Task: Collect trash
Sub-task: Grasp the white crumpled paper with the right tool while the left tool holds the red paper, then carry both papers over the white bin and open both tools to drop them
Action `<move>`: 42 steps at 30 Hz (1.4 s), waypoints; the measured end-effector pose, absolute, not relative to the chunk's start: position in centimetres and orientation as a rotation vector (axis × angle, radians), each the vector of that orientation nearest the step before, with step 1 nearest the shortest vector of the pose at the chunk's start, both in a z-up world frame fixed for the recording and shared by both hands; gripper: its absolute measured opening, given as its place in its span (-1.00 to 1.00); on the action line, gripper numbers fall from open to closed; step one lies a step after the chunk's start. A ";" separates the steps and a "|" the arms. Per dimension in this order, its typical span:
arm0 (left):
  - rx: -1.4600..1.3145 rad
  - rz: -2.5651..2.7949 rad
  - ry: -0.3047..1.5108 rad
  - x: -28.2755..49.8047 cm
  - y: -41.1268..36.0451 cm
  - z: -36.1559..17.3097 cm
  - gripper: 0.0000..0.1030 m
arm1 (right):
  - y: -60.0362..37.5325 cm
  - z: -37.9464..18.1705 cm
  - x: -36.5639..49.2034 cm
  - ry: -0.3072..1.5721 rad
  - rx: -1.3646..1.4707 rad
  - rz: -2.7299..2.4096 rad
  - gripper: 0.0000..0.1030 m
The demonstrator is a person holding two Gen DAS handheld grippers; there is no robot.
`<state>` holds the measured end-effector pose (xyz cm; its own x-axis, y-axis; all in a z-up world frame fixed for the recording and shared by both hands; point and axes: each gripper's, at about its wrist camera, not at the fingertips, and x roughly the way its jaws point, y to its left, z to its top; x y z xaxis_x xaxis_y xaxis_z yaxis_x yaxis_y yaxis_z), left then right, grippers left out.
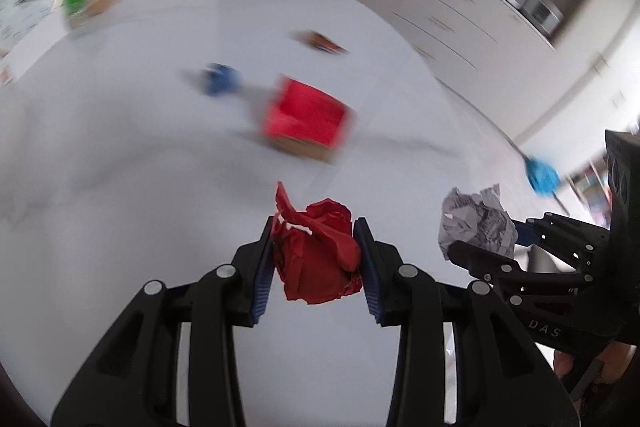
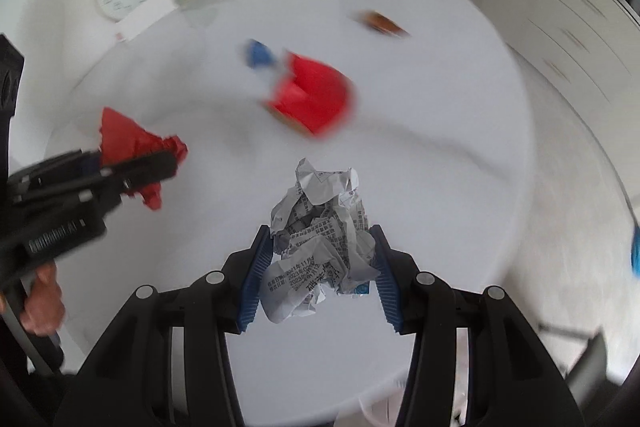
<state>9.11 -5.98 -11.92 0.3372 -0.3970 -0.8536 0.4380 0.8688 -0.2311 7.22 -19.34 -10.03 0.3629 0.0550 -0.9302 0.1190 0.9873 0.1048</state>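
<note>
My left claw (image 1: 316,259) clamps a crumpled red paper wad (image 1: 316,251), my right claw (image 2: 320,267) a crumpled printed white paper ball (image 2: 320,247); red box (image 1: 306,117), blue scrap (image 1: 220,79) and brown wrapper (image 1: 322,42) remain on the surface (image 1: 120,147).

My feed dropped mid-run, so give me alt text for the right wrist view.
The right gripper is shut on a crumpled printed paper ball above a round white table. At left, the left gripper holds a red paper wad. A blurred red box and blue scrap lie farther back.
</note>
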 end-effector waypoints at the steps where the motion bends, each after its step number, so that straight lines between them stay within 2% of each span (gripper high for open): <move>1: 0.072 -0.587 1.104 7.8 -7.6 -12.0 -0.27 | -20.8 -10.5 5.0 1.213 0.192 -0.084 -0.04; 9: 0.216 -0.806 1.151 1.1 -16.0 -13.1 -0.27 | -28.5 -17.0 -8.4 1.317 0.359 -0.315 -0.03; 12: 0.269 -0.863 1.162 -0.8 -18.6 -13.4 -0.27 | -29.9 -19.9 -10.9 1.359 0.395 -0.346 0.04; 13: 0.279 -0.874 1.166 -1.1 -19.0 -13.4 -0.27 | -30.1 -20.6 -11.4 1.373 0.404 -0.349 0.16; 14: 0.295 -0.889 1.173 -1.6 -19.8 -13.5 -0.27 | -30.4 -21.3 -11.8 1.390 0.409 -0.358 0.43; 15: 0.307 -0.897 1.177 -1.9 -20.4 -13.7 -0.27 | -30.7 -21.9 -12.5 1.399 0.407 -0.383 0.59; 16: 0.320 -0.906 1.179 -2.4 -21.1 -13.8 -0.27 | -31.0 -22.0 -12.7 1.395 0.405 -0.402 0.83; 17: 0.336 -0.916 1.182 -2.9 -21.7 -14.0 -0.27 | -31.4 -22.0 -13.3 1.387 0.405 -0.421 0.95; 27: 0.441 -1.028 1.202 -7.3 -27.2 -15.1 -0.26 | -35.9 -20.5 -18.0 1.336 0.459 -0.536 0.95; 28: 0.451 -1.044 1.203 -7.8 -27.8 -15.2 -0.22 | -36.4 -20.3 -18.4 1.332 0.461 -0.545 0.96; 30: 0.464 -1.063 1.206 -8.8 -28.5 -15.2 0.08 | -37.0 -19.9 -19.1 1.325 0.461 -0.557 0.95; 31: 0.470 -1.066 1.210 -9.1 -28.9 -15.3 0.47 | -37.3 -19.8 -19.4 1.323 0.461 -0.562 0.95; 32: 0.480 -1.057 1.210 -9.6 -29.3 -15.3 0.77 | -37.4 -19.8 -19.6 1.322 0.461 -0.565 0.95; 34: 0.490 -1.060 1.191 -10.4 -29.9 -15.0 0.85 | -37.9 -19.6 -20.1 1.320 0.459 -0.564 0.95; 42: 0.521 -1.033 1.186 -11.2 -30.8 -15.1 0.85 | -38.2 -19.0 -20.6 1.309 0.438 -0.546 0.95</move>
<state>-11.17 -30.76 -15.11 0.0217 -0.3767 -0.9261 0.8658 0.4703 -0.1710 -20.59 -38.22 -18.95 0.1659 -0.1288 -0.9777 0.6040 0.7970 -0.0025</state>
